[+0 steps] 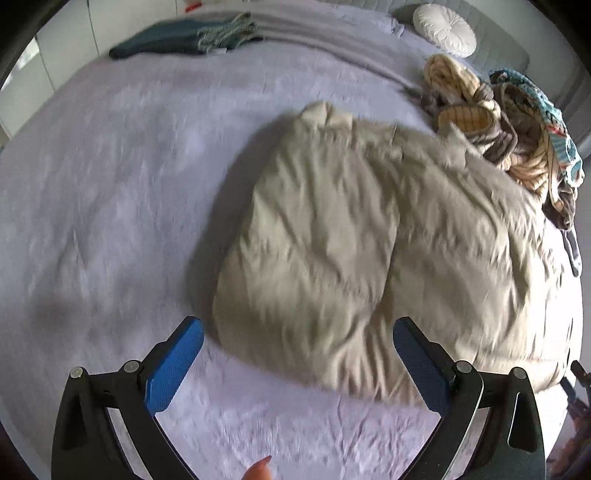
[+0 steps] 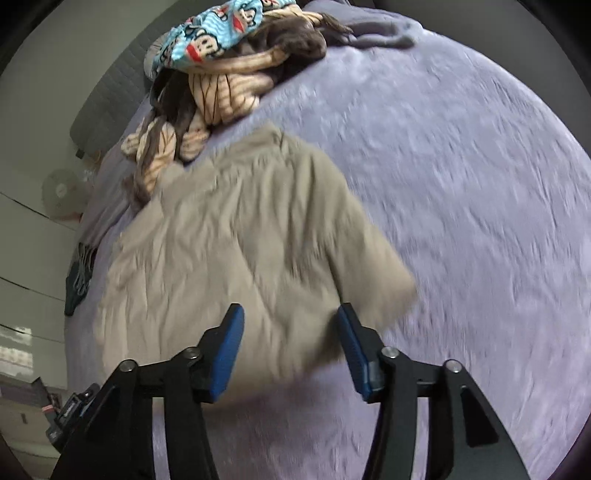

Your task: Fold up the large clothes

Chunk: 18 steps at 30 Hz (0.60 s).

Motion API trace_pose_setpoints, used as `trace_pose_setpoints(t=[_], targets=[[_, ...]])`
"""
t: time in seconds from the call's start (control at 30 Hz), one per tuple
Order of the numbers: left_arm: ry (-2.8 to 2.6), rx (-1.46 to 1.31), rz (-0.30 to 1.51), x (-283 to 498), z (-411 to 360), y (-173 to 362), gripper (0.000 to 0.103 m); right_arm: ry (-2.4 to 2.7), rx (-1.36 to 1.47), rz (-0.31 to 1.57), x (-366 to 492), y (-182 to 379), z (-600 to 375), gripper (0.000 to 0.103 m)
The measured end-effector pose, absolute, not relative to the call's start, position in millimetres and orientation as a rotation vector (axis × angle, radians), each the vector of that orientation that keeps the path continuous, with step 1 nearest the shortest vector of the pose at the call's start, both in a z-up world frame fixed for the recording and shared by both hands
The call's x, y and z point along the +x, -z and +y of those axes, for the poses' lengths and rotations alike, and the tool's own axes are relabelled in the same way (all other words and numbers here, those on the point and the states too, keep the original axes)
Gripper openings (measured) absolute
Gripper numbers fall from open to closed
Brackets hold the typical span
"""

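A beige garment [image 1: 369, 229] lies folded in layers on the lilac bed cover [image 1: 110, 184]. My left gripper [image 1: 298, 332] hangs above its near edge with the blue pads [image 1: 173, 369] spread wide and nothing between them. In the right wrist view the same beige garment [image 2: 240, 240] spreads below my right gripper [image 2: 291, 332]. Its blue pads [image 2: 229, 354] stand apart above the cloth and hold nothing. Both views are blurred.
A heap of unfolded clothes [image 1: 517, 133] with striped, brown and blue patterned pieces lies beyond the garment. Folded dark green clothes [image 1: 184, 37] rest at the far side, a round white cushion [image 1: 443, 29] by the headboard. A fingertip [image 1: 258, 470] shows at the bottom edge.
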<state>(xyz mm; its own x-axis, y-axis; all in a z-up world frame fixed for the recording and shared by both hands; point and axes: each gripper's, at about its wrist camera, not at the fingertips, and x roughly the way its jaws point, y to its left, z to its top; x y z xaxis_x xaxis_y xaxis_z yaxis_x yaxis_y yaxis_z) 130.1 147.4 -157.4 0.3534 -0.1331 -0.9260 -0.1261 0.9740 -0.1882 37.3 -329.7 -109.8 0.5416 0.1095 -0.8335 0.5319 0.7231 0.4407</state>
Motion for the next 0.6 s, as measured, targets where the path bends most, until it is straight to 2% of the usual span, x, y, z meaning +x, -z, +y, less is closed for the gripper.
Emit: trace_pose_setpoints(t=[0.07, 0.17, 0.2, 0.6], targets=[[0.004, -0.282, 1.232, 122, 151, 162, 0.103, 0.267, 0.764, 0.997, 29, 113, -324, 0.077], [0.013, -0.375, 1.243, 111, 159, 166, 0.103, 0.239, 0.819, 1.007, 19, 122, -318, 0.079], [0.020, -0.399, 1.241, 108, 160, 167, 0.103, 0.227, 0.849, 1.009, 16, 126, -317, 0.086], [0.255, -0.792, 1.302, 110, 160, 212, 0.103, 0.157, 1.231, 0.924, 0, 180, -321, 0.088]])
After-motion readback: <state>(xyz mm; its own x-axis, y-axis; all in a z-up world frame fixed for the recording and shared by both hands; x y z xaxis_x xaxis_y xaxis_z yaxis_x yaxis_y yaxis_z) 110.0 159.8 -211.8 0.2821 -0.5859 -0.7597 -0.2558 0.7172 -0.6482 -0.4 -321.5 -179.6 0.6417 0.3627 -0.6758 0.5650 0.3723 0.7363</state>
